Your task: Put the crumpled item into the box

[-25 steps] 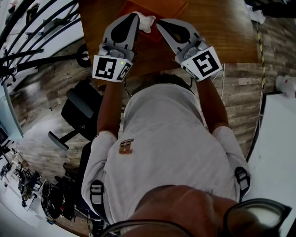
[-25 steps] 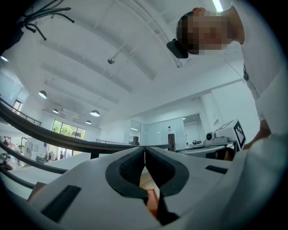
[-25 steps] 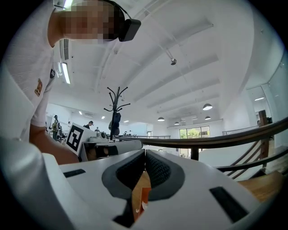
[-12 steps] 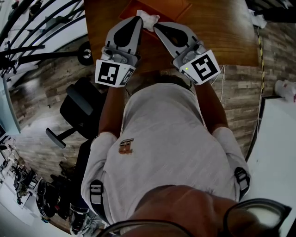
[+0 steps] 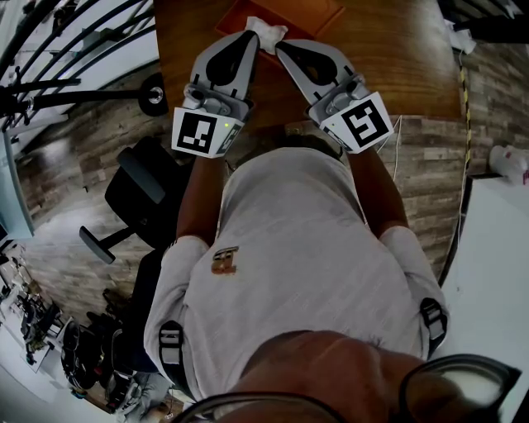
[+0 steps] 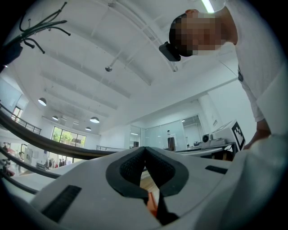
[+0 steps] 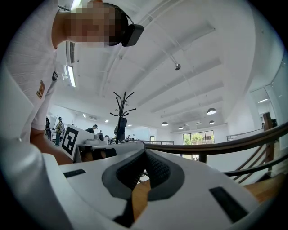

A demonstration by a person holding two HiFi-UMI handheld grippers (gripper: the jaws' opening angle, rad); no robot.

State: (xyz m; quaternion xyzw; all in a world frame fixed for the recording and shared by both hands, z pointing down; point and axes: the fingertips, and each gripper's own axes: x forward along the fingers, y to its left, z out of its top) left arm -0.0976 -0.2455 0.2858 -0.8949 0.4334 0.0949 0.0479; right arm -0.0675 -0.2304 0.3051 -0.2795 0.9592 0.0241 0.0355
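Head view: white crumpled item (image 5: 267, 33) lies at the near corner of the orange box (image 5: 310, 11), just beyond both gripper tips.
Left gripper (image 5: 248, 37) and right gripper (image 5: 283, 47) are closed tip to tip, nothing gripped. The item looks light, soft and crushable; pinch any raised fold. Table (image 5: 397, 58) is bare beside the box, its near edge under the grippers.

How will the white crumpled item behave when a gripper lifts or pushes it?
The crumpled item looks like thin white paper or cloth, so it is probably light and floppy. Its soft folds would likely squash when gripped. Being uneven, it should not roll; a push would probably just slide it.
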